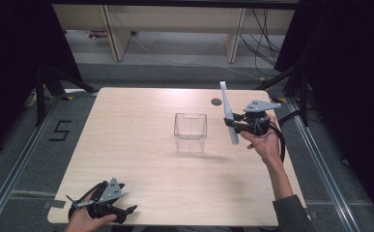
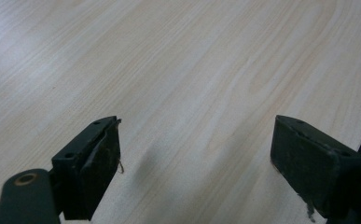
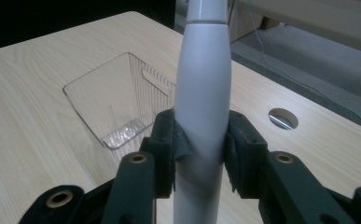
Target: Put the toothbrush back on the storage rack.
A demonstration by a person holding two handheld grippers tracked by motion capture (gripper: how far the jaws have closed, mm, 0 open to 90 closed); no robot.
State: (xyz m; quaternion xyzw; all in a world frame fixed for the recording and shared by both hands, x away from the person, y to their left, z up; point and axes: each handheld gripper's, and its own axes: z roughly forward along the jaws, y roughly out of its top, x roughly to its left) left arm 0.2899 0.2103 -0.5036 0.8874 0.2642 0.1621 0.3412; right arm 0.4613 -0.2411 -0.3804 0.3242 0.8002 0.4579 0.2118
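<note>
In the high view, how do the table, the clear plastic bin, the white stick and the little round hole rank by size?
Largest to smallest:
1. table
2. clear plastic bin
3. white stick, longer than the bin but far thinner
4. round hole

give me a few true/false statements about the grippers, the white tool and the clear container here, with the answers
1. The right gripper is shut on the white handle. True.
2. The white handle already lies inside the clear container. False: it is held in the air beside the container, to its right in the high view.
3. The left gripper is clamped on a cloth. False: its jaws stand open over bare table, holding nothing.
4. The clear container stands upright near the middle of the table. True.
5. The left gripper is near the table's front left corner. True.
</note>
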